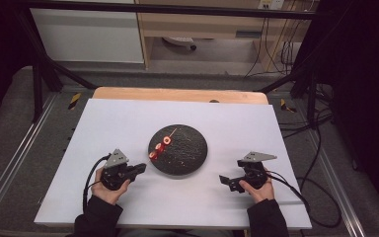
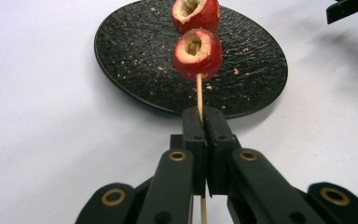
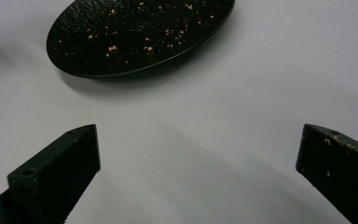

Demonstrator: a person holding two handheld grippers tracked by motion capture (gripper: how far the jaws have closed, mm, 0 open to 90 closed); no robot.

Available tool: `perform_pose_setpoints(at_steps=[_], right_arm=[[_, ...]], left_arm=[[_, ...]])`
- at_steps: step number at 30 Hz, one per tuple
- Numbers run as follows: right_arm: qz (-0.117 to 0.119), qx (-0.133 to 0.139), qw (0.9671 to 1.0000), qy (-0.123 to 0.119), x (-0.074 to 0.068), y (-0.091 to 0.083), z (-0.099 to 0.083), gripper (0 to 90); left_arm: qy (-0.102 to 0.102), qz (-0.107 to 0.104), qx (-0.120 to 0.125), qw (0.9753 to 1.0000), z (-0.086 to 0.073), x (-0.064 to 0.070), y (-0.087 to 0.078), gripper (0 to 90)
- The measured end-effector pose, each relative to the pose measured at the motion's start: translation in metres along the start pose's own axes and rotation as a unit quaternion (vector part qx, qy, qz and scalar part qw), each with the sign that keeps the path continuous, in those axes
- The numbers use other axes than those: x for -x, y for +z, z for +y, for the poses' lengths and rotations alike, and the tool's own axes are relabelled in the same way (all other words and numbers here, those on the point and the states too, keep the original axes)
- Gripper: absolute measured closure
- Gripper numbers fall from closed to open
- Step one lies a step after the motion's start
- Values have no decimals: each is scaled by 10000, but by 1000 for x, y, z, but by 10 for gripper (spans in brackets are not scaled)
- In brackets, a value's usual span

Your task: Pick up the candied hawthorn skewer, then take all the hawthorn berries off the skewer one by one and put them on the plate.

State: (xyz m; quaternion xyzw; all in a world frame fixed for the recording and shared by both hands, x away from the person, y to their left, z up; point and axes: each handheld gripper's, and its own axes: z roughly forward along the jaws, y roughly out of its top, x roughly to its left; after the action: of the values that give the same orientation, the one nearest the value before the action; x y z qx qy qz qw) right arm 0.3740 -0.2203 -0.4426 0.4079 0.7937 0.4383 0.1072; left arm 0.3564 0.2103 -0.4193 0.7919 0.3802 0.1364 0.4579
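Observation:
A thin wooden skewer carries red hollowed fruit pieces over a round black plate. In the high view the fruit hangs above the plate's left part. My left gripper is shut on the skewer's lower end, just off the plate's left edge. My right gripper rests low on the white table to the right of the plate, its jaws spread wide with nothing between them. In the right gripper view the plate shows crumbs and lies ahead of the gripper.
The plate sits mid-table on a white board over a wooden top. Crumbs dot the plate. Cables trail off the right edge. Dark frame legs stand at both back corners.

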Motion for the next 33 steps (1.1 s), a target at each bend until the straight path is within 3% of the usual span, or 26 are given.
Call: perform_pose_setpoints(at_steps=[13,18,33], right_arm=[[61,-1,10000,40,-23,15,22,4],[70,-58,9999,-75,-35,23,32,4],[503,184,9985,62,-66,55,68,32]], left_arm=[[91,-47,10,9999,-10,1,-5,879],[138,-95,20,9999,-11,3,-5,879],[242,-184,44,9995,-12,12,-3,879]])
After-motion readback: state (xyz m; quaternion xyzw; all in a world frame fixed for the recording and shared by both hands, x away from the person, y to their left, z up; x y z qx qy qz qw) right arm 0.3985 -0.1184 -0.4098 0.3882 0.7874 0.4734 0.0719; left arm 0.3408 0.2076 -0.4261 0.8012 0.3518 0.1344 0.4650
